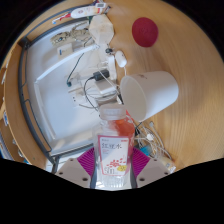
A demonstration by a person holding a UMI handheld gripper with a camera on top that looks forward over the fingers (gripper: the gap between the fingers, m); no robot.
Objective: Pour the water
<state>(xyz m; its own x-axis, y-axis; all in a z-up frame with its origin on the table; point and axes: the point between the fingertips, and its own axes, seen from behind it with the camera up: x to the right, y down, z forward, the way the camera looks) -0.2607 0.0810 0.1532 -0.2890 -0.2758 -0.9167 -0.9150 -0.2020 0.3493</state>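
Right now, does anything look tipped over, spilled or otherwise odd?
The gripper holds the clear plastic bottle with a pink label tilted forward, its neck at the rim of the white paper cup on the round wooden table. That fits pouring. No spill shows.

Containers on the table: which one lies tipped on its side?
The white cup, its mouth sideways, beyond the upright labelled bottle held in the gripper.

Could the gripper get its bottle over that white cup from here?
Probably yes. The gripper is shut on the bottle, and the white cup lies tipped just beyond it on the table, with nothing in between.
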